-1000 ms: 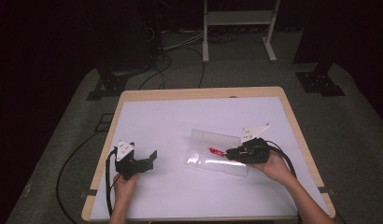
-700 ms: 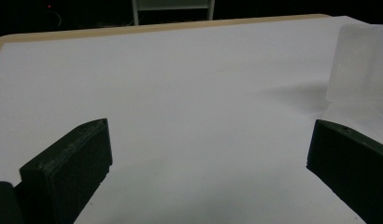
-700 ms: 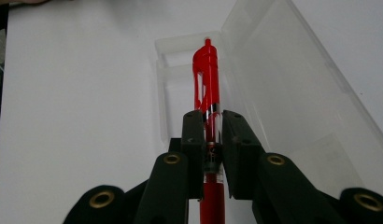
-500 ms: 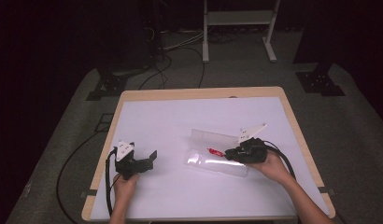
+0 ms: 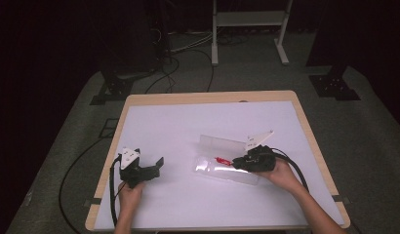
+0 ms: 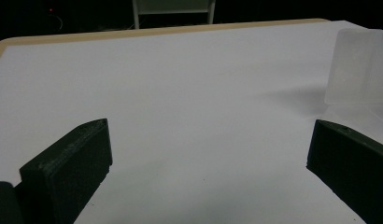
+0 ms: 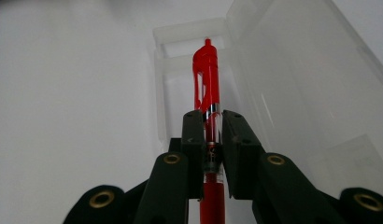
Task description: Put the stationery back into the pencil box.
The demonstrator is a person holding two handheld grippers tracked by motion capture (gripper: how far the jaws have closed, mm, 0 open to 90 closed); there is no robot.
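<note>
A red pen point(image 7: 206, 79) is clamped between the jaws of my right gripper point(image 7: 212, 119), which is shut on its barrel. The pen's clip end points away from me, over the tray of an open clear plastic case point(image 7: 180, 37); its lid point(image 7: 297, 70) lies folded back to the right. In the high view the right gripper point(image 5: 238, 162) sits at the right end of the case point(image 5: 217, 171), with the pen point(image 5: 221, 160) reaching left over it. My left gripper point(image 5: 156, 168) rests at the table's left front, open, and nothing is between its jaws point(image 6: 208, 135). The case lid point(image 6: 360, 65) stands off to its right.
The white table top point(image 5: 203, 122) has a wooden rim point(image 5: 208, 97). Black cables point(image 5: 71, 170) trail off the left edge and from the right gripper. A metal stand point(image 5: 249, 29) and dark equipment bases are on the floor behind the table.
</note>
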